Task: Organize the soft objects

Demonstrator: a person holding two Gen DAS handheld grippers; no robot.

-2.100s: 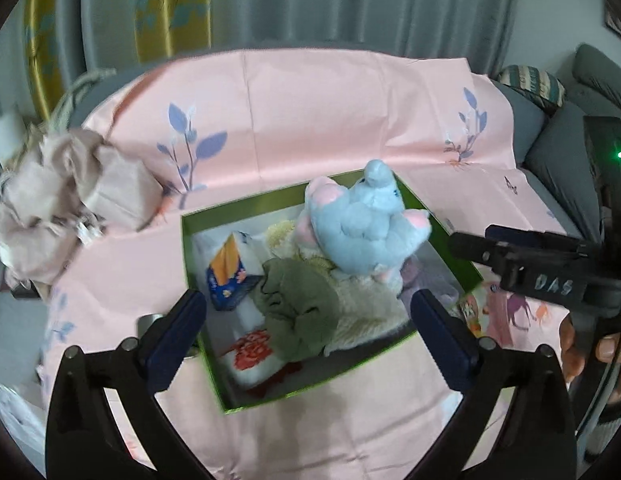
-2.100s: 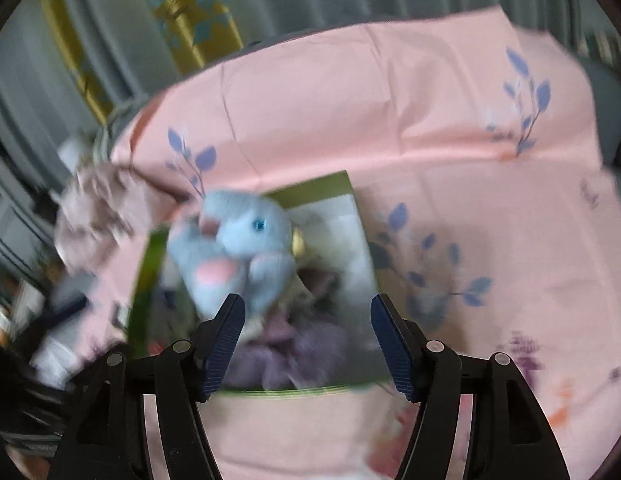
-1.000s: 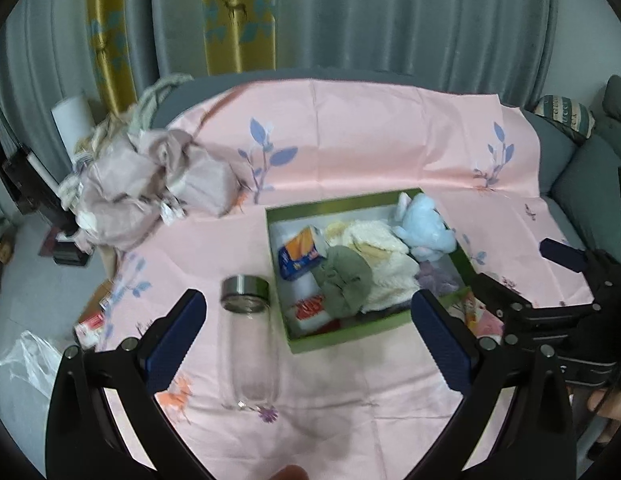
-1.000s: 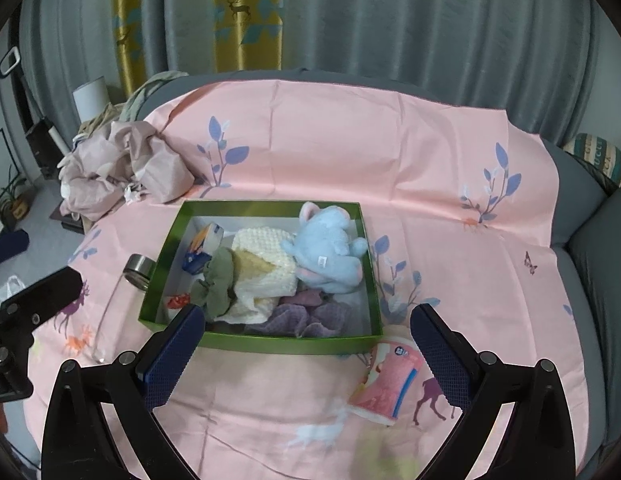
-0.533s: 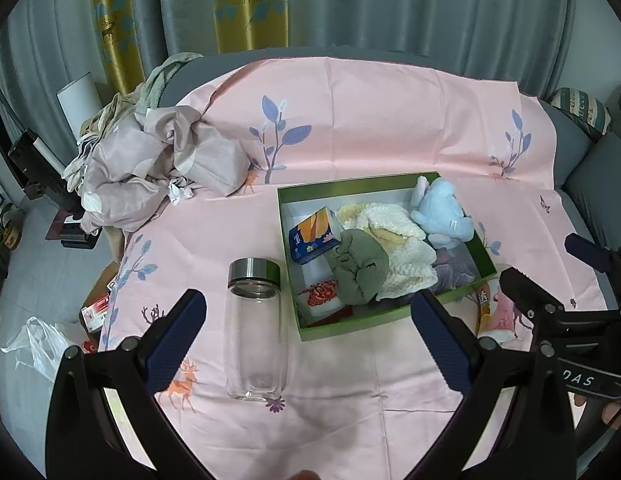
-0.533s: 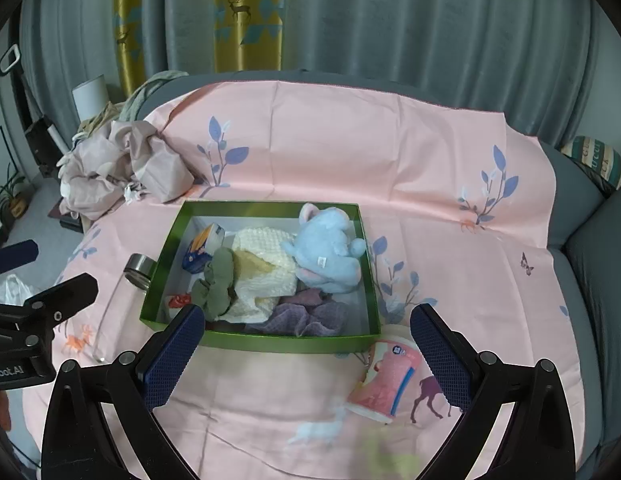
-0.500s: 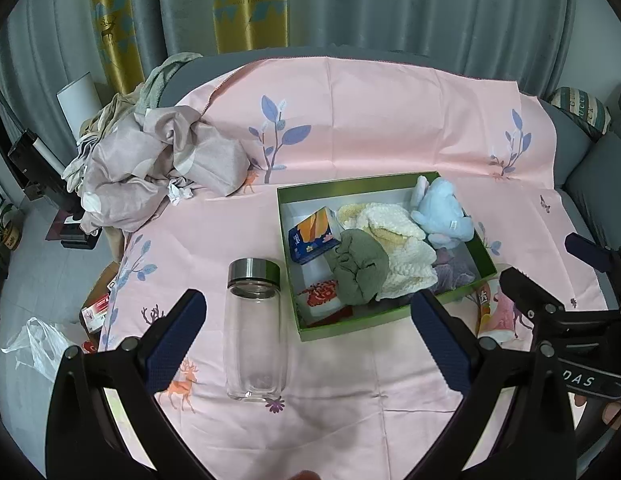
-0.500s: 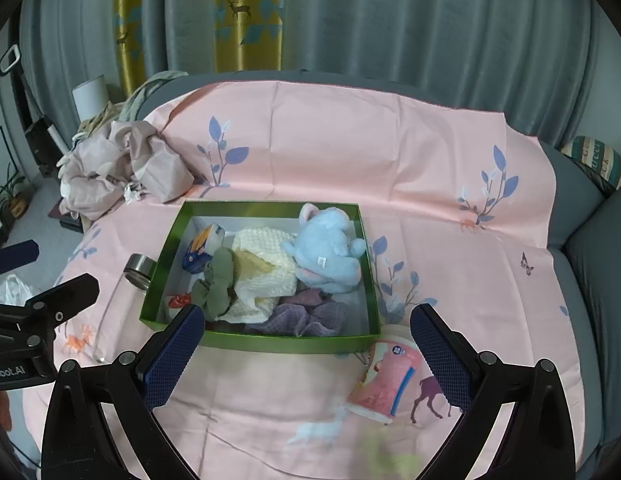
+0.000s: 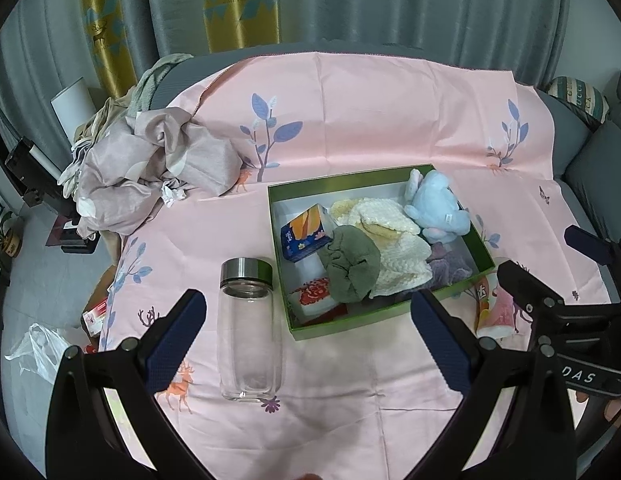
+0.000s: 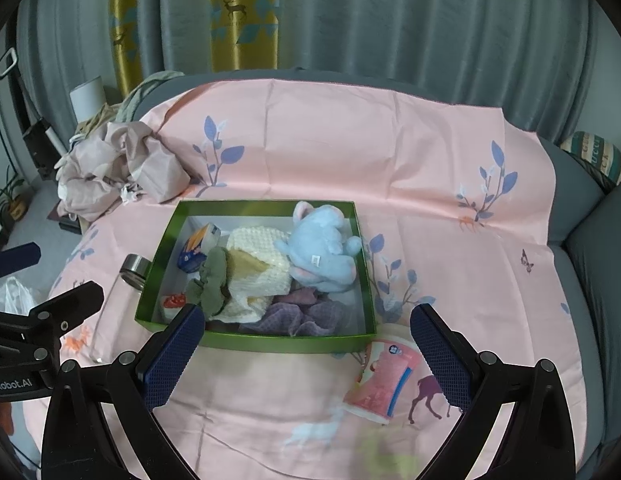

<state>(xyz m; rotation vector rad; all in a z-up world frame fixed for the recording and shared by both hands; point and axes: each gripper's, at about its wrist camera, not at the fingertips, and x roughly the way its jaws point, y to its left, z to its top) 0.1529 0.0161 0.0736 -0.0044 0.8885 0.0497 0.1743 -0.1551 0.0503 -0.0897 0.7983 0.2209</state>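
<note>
On the couch: a pink leaf-print sheet [image 10: 330,152] is spread out, and the green box [image 10: 286,343] sits on it about mid-frame.
Inside the box: blue plush elephant [image 10: 320,248] at the far right end, cream knit cloth [image 10: 256,264] in the middle, olive green scrunchie [image 9: 352,264] on top of the cream stuff, purple cloth [image 10: 306,314] in the near right corner.
Also in there: a small blue-and-orange carton [image 9: 306,232] plus a white thing with a red flower print [image 9: 314,298], left side.
Left gripper [image 9: 306,338]: jaws spread wide, holding nothing, hovering short of the box.
Right gripper [image 10: 306,344]: same deal, gaping and empty, near the box's front wall.
Outside the box: glass bottle [image 9: 248,330] lying just left of it, pink tissue pack [image 10: 384,376] by its near right corner.
Far left: crumpled mauve fabric pile [image 9: 150,164], well apart from the box.
</note>
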